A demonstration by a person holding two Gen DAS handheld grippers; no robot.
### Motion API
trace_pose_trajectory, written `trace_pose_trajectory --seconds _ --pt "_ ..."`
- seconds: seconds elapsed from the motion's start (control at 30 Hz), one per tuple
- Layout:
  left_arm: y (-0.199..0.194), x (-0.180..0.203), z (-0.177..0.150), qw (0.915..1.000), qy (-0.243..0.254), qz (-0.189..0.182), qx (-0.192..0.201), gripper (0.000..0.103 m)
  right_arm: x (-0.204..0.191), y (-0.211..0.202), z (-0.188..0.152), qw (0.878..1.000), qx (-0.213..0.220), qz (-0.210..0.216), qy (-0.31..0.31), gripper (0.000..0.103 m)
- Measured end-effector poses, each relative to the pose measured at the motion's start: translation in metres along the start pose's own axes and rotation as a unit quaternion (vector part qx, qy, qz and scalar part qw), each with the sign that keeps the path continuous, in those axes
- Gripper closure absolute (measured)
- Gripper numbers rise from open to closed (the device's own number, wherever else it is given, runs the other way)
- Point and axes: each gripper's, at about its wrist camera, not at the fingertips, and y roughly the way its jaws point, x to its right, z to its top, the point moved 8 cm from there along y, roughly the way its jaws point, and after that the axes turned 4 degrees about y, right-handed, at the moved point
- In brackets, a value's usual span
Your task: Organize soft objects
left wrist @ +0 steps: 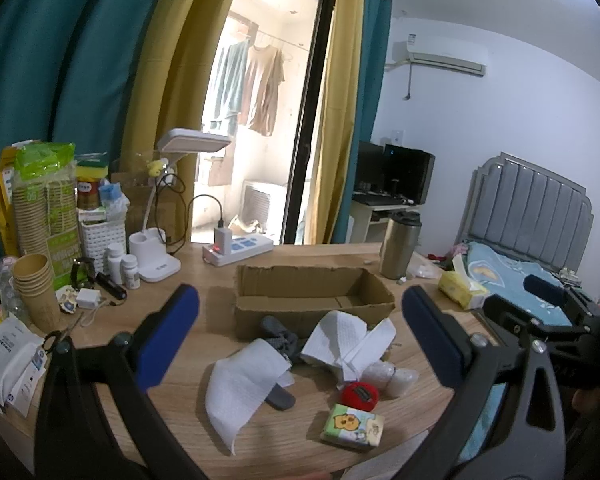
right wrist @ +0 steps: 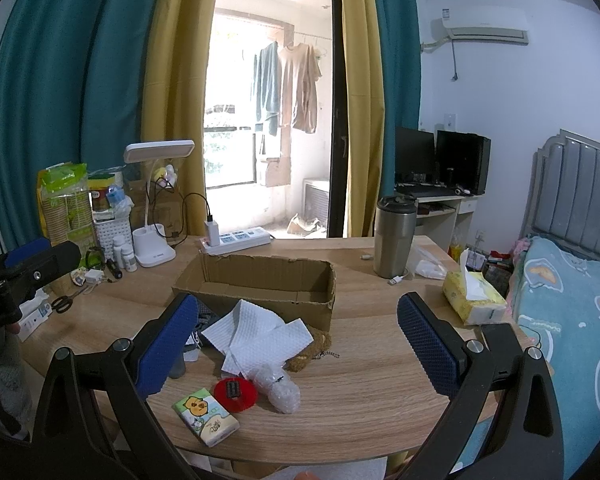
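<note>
Both grippers hover above the near edge of a wooden table (right wrist: 380,360), each with its blue pads spread wide and nothing between them. The left gripper (left wrist: 300,332) looks over the soft pile; the right gripper (right wrist: 298,340) sits further right, and it shows in the left view as a dark frame at the right edge.

An open cardboard box (left wrist: 312,292) lies at mid-table with its long side toward the cameras, and no contents are visible inside it. The soft things lie in a heap just in front of its near wall. A long paper towel (left wrist: 240,388) droops toward the near left, partly covering a grey sock (left wrist: 280,398). A second paper towel (left wrist: 344,340) is folded loosely to its right, touching the box wall. A patterned grey cloth (left wrist: 280,336) sits between the two towels. Near the second towel lie a red ball (left wrist: 360,394) with a dark label, a wad of bubble wrap (left wrist: 392,378) just right of it, and a tissue pack (left wrist: 352,426) with a cartoon print nearest the cameras. In the right view a brown fuzzy thing (right wrist: 312,350) peeks out from under the towel by the box's near right corner.

Far right stand a steel tumbler (right wrist: 394,236) and a yellow tissue box (right wrist: 474,300). Far left are a desk lamp (right wrist: 156,208), a power strip (right wrist: 236,238), paper cups (left wrist: 34,288) and scissors (right wrist: 62,302)
</note>
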Motion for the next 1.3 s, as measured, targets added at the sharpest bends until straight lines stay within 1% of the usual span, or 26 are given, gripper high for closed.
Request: trace_pose_trajectory --seconds 0.27,0.4,0.6,0.8,1.0,1.3 --pt "0.001 -0.005 -0.006 1.0 -0.006 0.001 -0.008 0.001 -0.008 0.004 -0.003 1.0 -0.003 0.005 -0.003 0.001" --pt "0.011 -0.009 -0.017 0.9996 -0.01 0.007 -0.027 0.001 -0.009 0.011 -0.01 1.0 -0.016 0.006 -0.002 0.001" --pt "0.039 -0.016 -0.041 0.9969 -0.02 0.016 -0.075 0.001 -0.004 0.035 -0.028 0.999 -0.052 0.007 0.005 0.001" --pt "0.069 -0.024 -0.067 0.9916 -0.022 0.026 -0.125 0.001 -0.002 0.064 -0.052 0.995 -0.094 0.013 0.016 0.001" --pt "0.094 -0.032 -0.086 0.9856 -0.016 0.038 -0.164 0.001 -0.001 0.088 -0.068 0.992 -0.126 0.019 0.021 0.001" --pt "0.135 -0.059 -0.116 0.9724 -0.022 0.064 -0.223 0.001 -0.006 0.128 -0.076 0.986 -0.161 0.028 0.019 0.001"
